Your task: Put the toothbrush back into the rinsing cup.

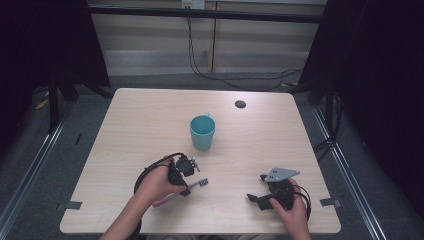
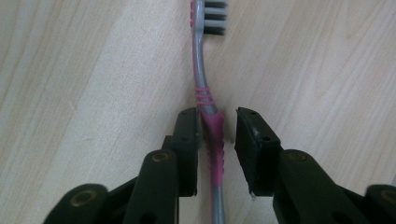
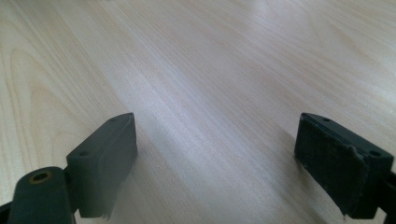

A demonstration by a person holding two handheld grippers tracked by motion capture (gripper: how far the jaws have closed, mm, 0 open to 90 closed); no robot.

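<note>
Fingers (image 2: 187,140) of the left gripper (image 2: 217,140) straddle the toothbrush (image 2: 205,84) without clamping it yet; its length runs up the frame. Right gripper (image 3: 215,154) is released.

From above the near edge we look forward and down over the whole table (image 1: 150,120), floor and wall beyond. Our left gripper view sits close over the wood, looking along a toothbrush (image 2: 205,84) that also lies near the front edge in the high view. Our right gripper view skims bare tabletop at close range.
</note>
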